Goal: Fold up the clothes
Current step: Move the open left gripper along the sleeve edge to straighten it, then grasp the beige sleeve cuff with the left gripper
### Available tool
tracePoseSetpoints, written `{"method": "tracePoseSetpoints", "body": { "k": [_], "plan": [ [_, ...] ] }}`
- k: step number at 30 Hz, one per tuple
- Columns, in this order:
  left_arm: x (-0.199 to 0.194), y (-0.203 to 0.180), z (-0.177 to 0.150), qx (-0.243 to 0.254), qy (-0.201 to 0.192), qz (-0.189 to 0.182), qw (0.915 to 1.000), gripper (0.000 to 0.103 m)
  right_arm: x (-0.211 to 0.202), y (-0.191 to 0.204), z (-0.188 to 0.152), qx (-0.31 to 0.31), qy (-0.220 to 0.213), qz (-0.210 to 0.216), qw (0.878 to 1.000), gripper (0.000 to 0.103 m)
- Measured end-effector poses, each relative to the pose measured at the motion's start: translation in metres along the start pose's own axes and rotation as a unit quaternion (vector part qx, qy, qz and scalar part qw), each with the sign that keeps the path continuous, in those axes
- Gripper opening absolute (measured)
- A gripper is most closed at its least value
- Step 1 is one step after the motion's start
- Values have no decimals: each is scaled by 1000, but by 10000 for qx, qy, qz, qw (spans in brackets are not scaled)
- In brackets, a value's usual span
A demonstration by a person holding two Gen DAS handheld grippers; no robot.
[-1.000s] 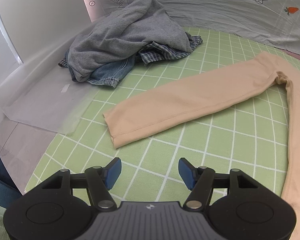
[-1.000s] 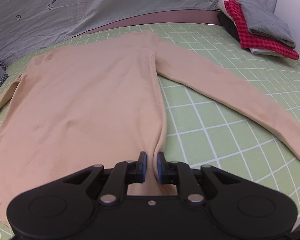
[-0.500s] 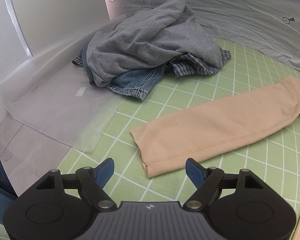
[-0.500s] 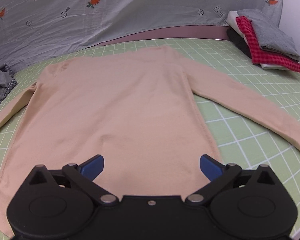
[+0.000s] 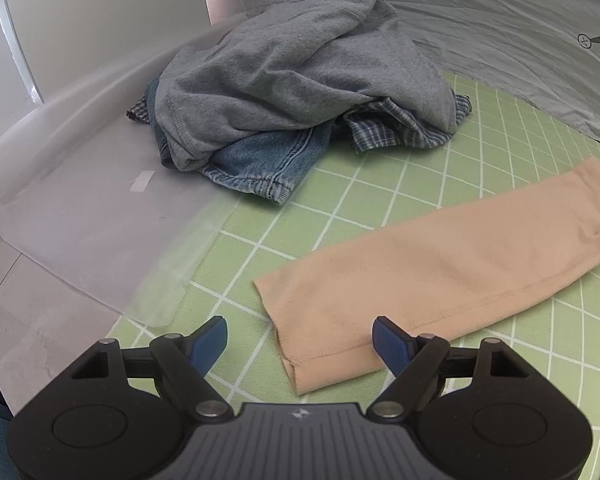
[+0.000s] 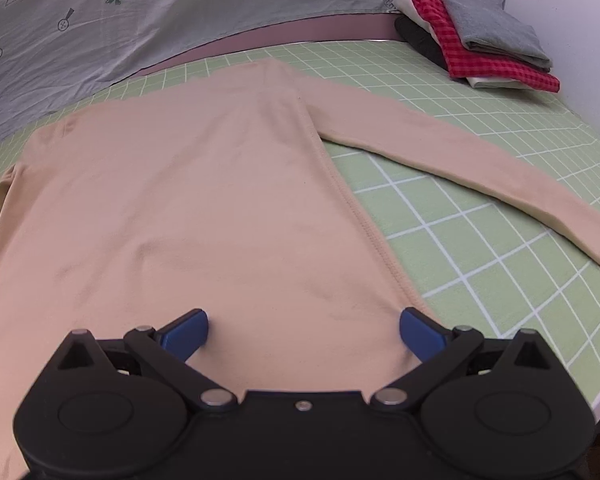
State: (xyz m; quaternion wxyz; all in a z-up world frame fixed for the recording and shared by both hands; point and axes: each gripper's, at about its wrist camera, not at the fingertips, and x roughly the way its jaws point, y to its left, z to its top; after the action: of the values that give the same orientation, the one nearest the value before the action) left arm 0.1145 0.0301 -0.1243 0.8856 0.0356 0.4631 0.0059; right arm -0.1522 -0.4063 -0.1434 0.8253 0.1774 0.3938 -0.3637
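1. The left gripper (image 5: 300, 340) is standing released, gripping nothing, its blue pads (image 5: 208, 342) spread to either side of the cuff end of the beige top's sleeve (image 5: 440, 276), with the cuff lying between them and neither pad pressing on it.
2. The right gripper (image 6: 304, 330) is hanging released with its jaws spread wide over the lower body of the beige top (image 6: 188, 208), its right pad sitting close to the side seam of the top; no cloth is being pinched.
3. The beige top is lying flat and spread out on the green grid mat (image 6: 480, 248), its other sleeve (image 6: 460, 168) stretching away from the body to the right.
4. Beyond the sleeve by the left gripper, an unfolded heap is lying: a grey sweatshirt (image 5: 300, 72) is draping over blue jeans (image 5: 260, 164) and a checked shirt (image 5: 392, 128).
5. Left of the sleeve, a clear plastic sheet (image 5: 80, 220) is overlapping the mat's edge.
6. Beyond the top's far right shoulder, a folded stack (image 6: 480, 40) is sitting at the mat's corner, with a grey piece on a red checked one.
7. Behind the top, a grey carrot-print cloth (image 6: 180, 12) is lying along the mat's far edge.
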Motion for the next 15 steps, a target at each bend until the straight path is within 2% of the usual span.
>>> {"method": "tracePoseSetpoints", "body": {
  "k": [4, 13, 15],
  "plan": [
    [5, -2, -1, -24, 78, -11, 10000, 87, 0, -5, -1, 275, 35, -171, 9995, 103],
    [11, -8, -3, 21, 143, -93, 9999, 87, 2, -3, 3, 209, 160, -237, 9994, 103],
    [11, -9, -3, 47, 130, -147, 9998, 83, 2, 0, 5, 120, 182, -277, 9994, 103]
  ]
}}
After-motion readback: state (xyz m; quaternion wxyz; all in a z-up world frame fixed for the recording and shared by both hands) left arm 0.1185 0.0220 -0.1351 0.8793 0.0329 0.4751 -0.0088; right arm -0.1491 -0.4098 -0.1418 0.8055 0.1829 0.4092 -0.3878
